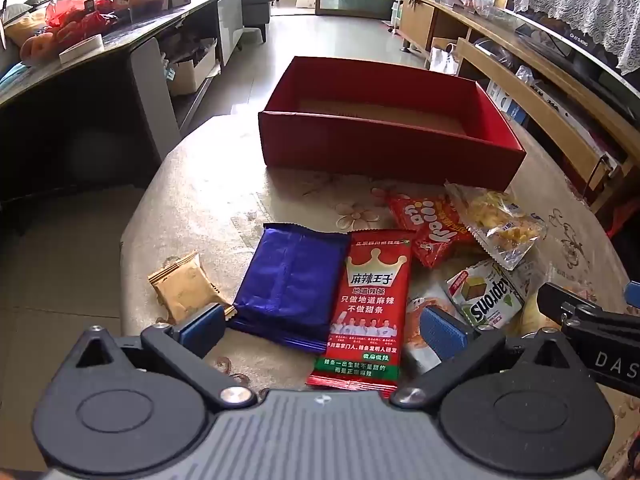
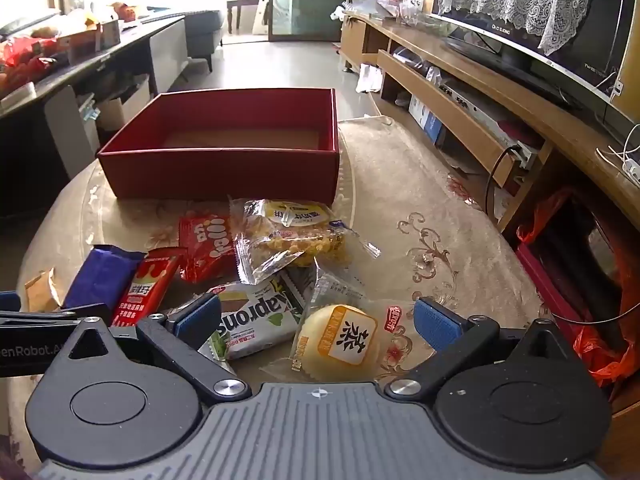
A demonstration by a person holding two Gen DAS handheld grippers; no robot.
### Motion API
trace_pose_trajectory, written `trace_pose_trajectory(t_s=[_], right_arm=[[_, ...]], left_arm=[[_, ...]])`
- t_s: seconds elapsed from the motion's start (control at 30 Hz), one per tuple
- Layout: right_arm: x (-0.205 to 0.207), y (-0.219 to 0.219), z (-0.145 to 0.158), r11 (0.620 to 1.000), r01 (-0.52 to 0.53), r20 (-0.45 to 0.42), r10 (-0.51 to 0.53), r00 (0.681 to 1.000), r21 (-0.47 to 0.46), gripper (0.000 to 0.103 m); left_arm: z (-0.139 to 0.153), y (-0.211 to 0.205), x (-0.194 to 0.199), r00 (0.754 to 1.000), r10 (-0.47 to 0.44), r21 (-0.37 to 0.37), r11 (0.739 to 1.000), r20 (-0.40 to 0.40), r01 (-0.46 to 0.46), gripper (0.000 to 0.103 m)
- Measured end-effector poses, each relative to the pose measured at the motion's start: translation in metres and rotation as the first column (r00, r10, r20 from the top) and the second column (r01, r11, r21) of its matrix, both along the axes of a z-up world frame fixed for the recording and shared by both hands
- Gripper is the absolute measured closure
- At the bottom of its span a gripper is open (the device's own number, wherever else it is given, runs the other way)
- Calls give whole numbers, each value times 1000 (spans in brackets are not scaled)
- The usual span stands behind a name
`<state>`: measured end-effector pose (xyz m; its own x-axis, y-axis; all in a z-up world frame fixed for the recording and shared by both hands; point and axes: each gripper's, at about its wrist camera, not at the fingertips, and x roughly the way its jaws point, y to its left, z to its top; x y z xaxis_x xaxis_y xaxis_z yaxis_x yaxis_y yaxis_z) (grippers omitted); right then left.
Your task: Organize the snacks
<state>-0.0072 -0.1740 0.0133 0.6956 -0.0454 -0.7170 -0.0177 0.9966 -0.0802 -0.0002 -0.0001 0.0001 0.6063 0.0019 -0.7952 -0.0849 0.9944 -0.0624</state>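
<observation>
Floral-clothed round table (image 2: 432,216) bears a red box (image 2: 224,176); living room beyond.

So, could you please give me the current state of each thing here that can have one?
red box: open-topped, nothing visible inside, upright on the table.
left claw: open, holding nothing.
right claw: open, holding nothing.
blue packet: sealed, lying flat.
red spicy-strip packet: sealed, flat, overlapping the blue packet's edge.
Kaprons packet: sealed, in the pile.
yellow bun packet: sealed, flat.
</observation>
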Motion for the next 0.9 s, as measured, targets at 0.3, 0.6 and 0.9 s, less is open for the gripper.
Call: trace_pose_trajectory(t_s=[0.3,0.6,0.9], right_arm=[[3,5,-5,1000,-7,-13,7,1000,-7,0],[5,9,-10,1000,-19,-47,18,999,-20,0],[5,8,-11,1000,-20,-56,19,998,-16,0]], left_arm=[[-9,3,4,999,1,5,1000,-36,-1,2],[-11,1,4,998,-2,6,1000,-65,2,3],[-12,1,4,998,-3,6,1000,-66,4,4]])
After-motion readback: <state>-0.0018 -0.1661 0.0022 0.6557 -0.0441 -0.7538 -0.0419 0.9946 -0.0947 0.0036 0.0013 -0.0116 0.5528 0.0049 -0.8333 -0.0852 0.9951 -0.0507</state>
